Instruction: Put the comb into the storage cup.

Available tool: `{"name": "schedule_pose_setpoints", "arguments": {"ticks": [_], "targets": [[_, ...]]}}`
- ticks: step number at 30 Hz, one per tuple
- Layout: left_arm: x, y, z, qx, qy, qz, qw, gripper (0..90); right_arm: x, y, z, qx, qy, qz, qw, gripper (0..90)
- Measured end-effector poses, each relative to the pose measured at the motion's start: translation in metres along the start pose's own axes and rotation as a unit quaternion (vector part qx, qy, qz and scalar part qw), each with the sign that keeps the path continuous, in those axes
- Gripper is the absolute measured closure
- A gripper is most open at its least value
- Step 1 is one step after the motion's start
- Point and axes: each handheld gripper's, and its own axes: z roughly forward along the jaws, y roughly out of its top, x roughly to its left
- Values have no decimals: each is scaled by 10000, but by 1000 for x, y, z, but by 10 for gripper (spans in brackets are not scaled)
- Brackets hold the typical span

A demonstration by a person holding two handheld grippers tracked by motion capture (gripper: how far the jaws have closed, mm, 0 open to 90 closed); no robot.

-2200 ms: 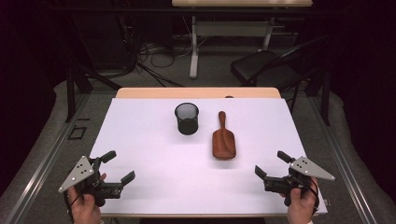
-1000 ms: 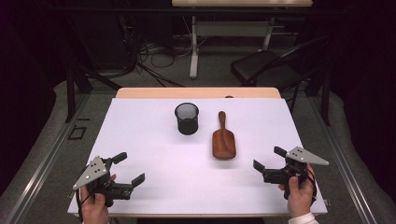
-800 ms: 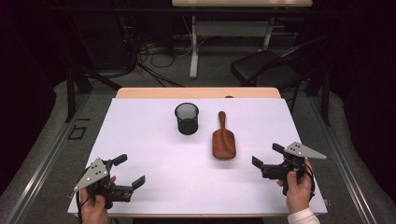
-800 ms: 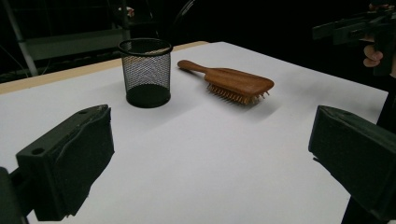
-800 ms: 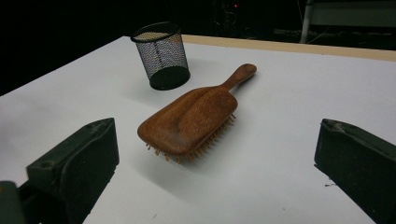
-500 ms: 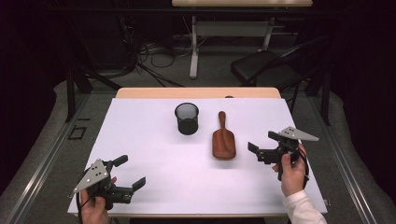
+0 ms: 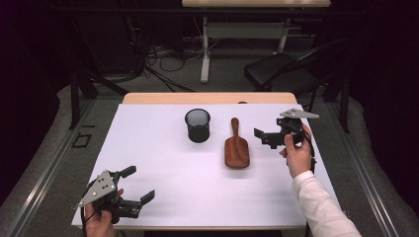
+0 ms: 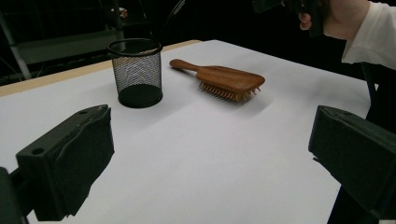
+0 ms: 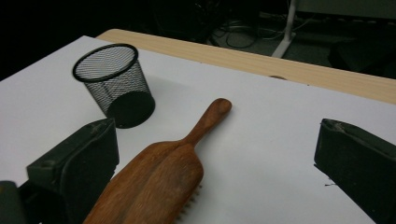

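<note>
A wooden hairbrush (image 7: 236, 148) lies bristles-down on a white-covered table (image 7: 163, 163), just right of centre in the high view, its handle pointing toward the top of the frame. In the right gripper view the same brush (image 9: 159, 179) runs from the lower middle of the frame up to its rounded handle tip near the centre, with a few bristles showing under its right edge. In the left gripper view it (image 8: 224, 80) sits in the upper middle, bristles visible beneath the paddle.

The right gripper (image 7: 267, 137), held in a hand with a white sleeve, hangs just to the right of the brush in the high view, at the level of the handle; its jaws stand wide apart with nothing between them and are clear of the brush.

A black mesh cup (image 7: 197, 125) stands upright just left of the brush handle, apart from it; it appears at upper left in both gripper views (image 9: 113, 84) (image 8: 136, 72).

The left gripper (image 7: 134, 191) is at the lower left of the high view, near the table's front edge and well away from brush and cup, its jaws spread wide and empty.
</note>
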Motion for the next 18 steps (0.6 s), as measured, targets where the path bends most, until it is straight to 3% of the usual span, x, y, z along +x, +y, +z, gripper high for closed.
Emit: {"name": "schedule_pose_setpoints", "arguments": {"ticks": [6, 13, 18], "targets": [[2, 0, 1, -7, 4, -34, 10000, 1, -5, 9, 19, 125, -201, -100, 9997, 0], [3, 0, 5, 42, -36, -3, 10000, 1, -9, 24, 51, 579, -417, -104, 9974, 0], [2, -1, 5, 75, -34, 5, 10000, 1, -6, 33, 62, 596, -499, -73, 9969, 12]]}}
